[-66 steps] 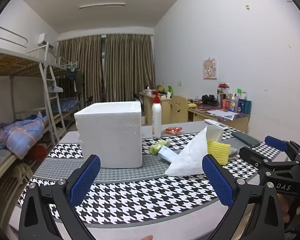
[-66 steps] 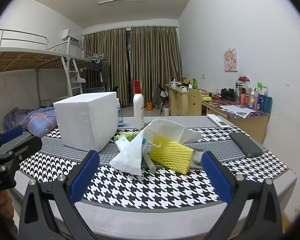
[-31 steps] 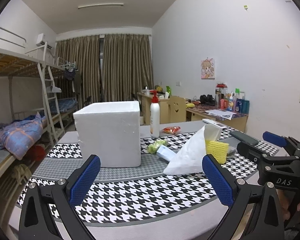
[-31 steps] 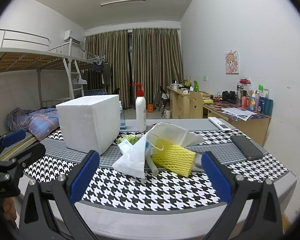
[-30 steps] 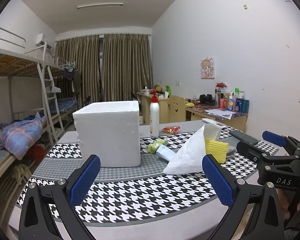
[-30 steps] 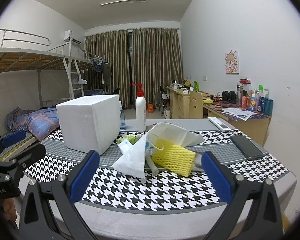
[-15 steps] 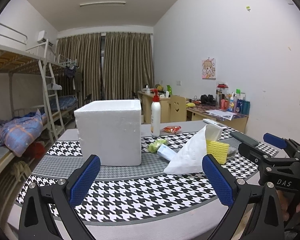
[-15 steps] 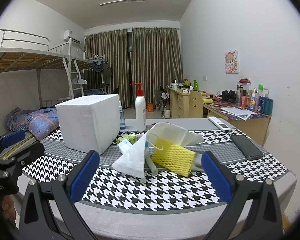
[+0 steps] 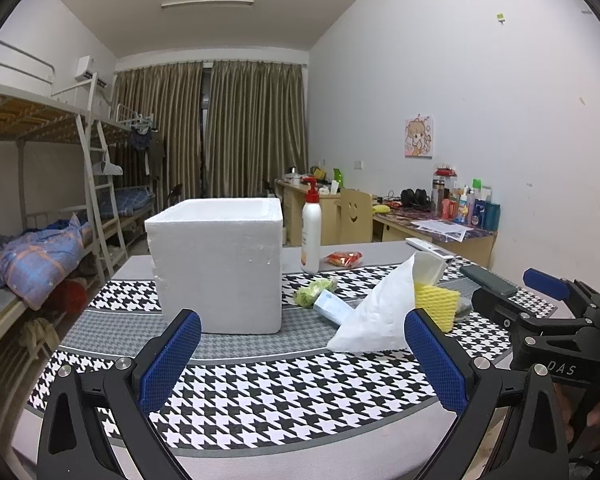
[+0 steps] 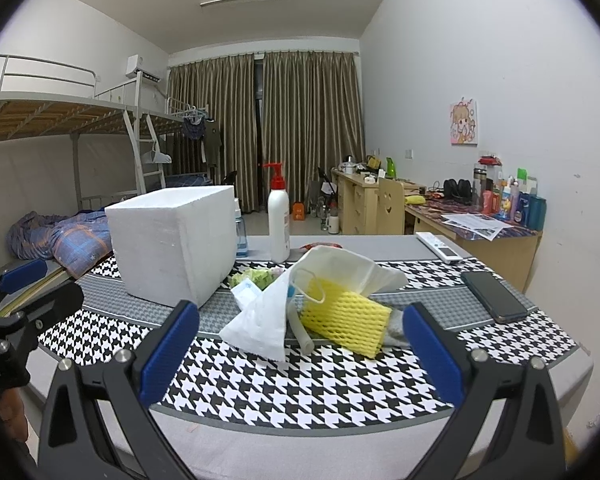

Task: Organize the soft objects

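Both tongs, left tongs (image 9: 300, 354) and right tongs (image 10: 300, 350), stay wide open and empty at the desk's (image 10: 300, 376) near edge; nothing moved, sorting not begun.

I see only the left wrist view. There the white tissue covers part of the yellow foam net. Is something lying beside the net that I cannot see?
Observer: Yes. In the right wrist view a white tube lies along the left edge of the yellow foam net, its far end under the white tissue.
Operator: Is anything hidden behind the foam box?
Observer: A small blue bottle stands just behind the white foam box, left of the pump bottle.
Operator: Is the right gripper free?
Observer: The right gripper is wide open and holds nothing.
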